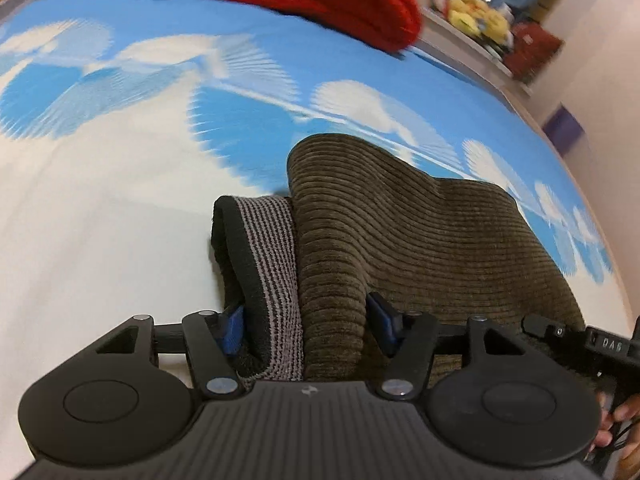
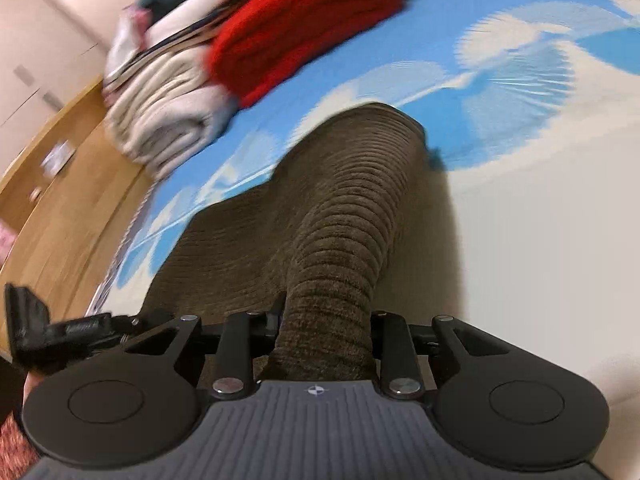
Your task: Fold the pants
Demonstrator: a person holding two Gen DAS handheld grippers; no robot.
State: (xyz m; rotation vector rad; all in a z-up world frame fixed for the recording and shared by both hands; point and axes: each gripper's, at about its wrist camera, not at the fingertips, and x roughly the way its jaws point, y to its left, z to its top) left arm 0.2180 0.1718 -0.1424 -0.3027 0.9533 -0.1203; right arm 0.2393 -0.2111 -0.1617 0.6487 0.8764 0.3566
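Brown corduroy pants (image 1: 420,232) lie on a blue and white bed sheet (image 1: 120,168). Their grey striped waistband (image 1: 272,248) is turned out at the left. My left gripper (image 1: 308,320) has its blue pads (image 1: 232,328) against the waistband on one side and a corduroy fold on the other. In the right wrist view the pants (image 2: 340,200) run away from me as a raised ridge. My right gripper (image 2: 326,316) is shut on the bunched near end of that ridge. Both grippers stand close side by side at the pants' near edge.
A red knit garment (image 2: 304,20) lies at the far side of the bed beside a stack of folded cream clothes (image 2: 168,120). The wooden floor (image 2: 60,208) lies past the bed's edge. A shelf with yellow toys (image 1: 476,16) stands by the wall.
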